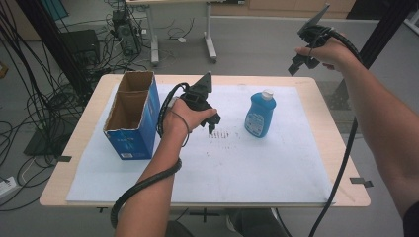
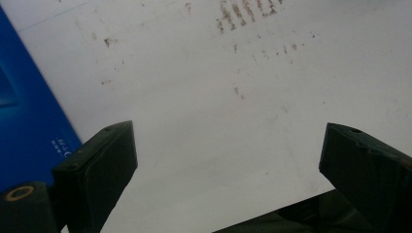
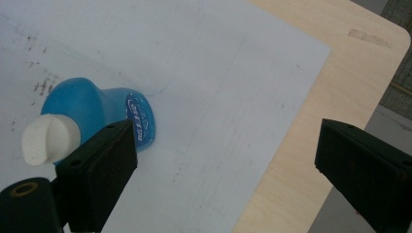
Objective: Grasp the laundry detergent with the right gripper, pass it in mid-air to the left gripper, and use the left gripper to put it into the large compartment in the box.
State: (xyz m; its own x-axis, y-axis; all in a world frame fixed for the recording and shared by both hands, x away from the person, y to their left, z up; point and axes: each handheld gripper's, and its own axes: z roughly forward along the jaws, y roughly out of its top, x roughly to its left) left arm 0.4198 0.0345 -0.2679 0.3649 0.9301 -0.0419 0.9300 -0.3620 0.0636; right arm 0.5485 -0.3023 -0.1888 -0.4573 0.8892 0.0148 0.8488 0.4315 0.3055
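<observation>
Both claws spread and empty: left claw (image 1: 211, 123) low over the white mat (image 1: 237, 168) on the desk (image 1: 84, 143), between blue carton (image 1: 133, 123) and blue bottle (image 1: 260, 114); right claw (image 1: 302, 63) raised beyond the far right corner. Upright near mid-mat, well apart from the open-topped carton, stands the white-capped bottle. Likely risks: tipping the tall narrow bottle with a sideways nudge, or slipping on its smooth shoulder. Label on bottle and white print on carton too small to read.
</observation>
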